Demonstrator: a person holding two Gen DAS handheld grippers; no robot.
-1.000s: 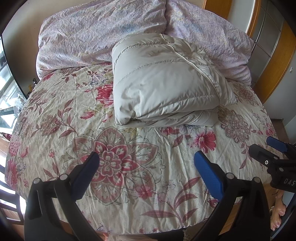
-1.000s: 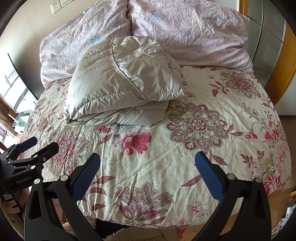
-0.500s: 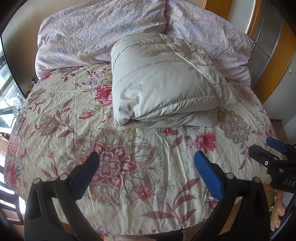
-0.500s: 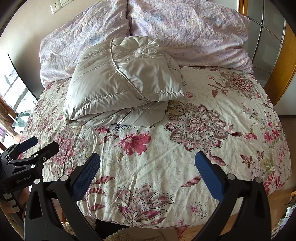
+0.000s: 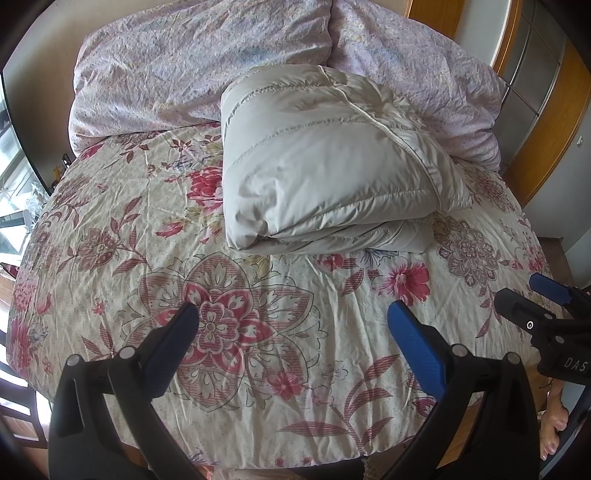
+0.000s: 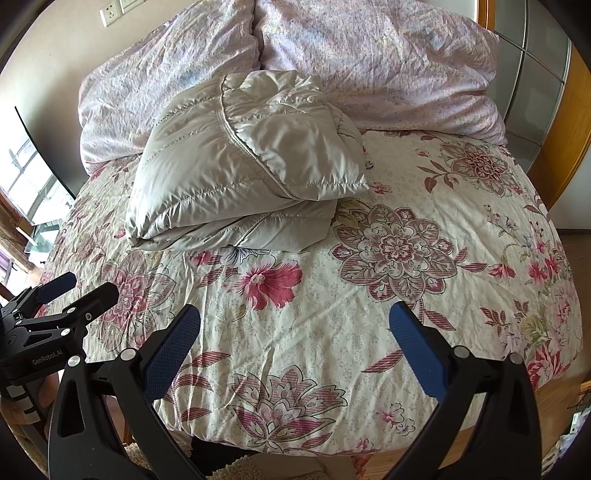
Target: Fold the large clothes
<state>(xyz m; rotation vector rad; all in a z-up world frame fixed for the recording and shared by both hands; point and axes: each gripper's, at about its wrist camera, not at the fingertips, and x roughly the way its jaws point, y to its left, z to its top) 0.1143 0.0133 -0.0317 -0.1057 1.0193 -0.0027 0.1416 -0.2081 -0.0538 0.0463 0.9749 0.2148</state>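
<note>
A pale grey quilted down jacket [image 5: 325, 173] lies folded into a thick, puffy bundle on the floral bedspread [image 5: 236, 332], toward the head of the bed. Its stitched quilting lines and a piped seam run across the top layer, and the lower layers stick out beneath along the near edge. The far side of the bundle rests against two lilac-patterned pillows [image 5: 207, 62], which lie side by side across the head of the bed.

In the right wrist view the same jacket [image 6: 243, 166] sits left of centre on the bedspread [image 6: 406, 295], with a large pink flower print just in front of it and the pillows [image 6: 369, 59] behind.

The left gripper [image 5: 293, 325] hangs over the near part of the bed, well apart from the jacket, its blue-padded jaws spread wide with nothing between them. The right gripper [image 6: 294, 326] does likewise, jaws wide apart and empty, above the bedspread's front edge. Each gripper also shows at the edge of the other's view: the right gripper [image 5: 535, 295] at the right side, the left gripper [image 6: 79, 290] at the left.

A wooden-framed wardrobe [image 5: 546, 92] stands to the right of the bed, and a white wall socket [image 6: 110, 13] sits above the pillows.
</note>
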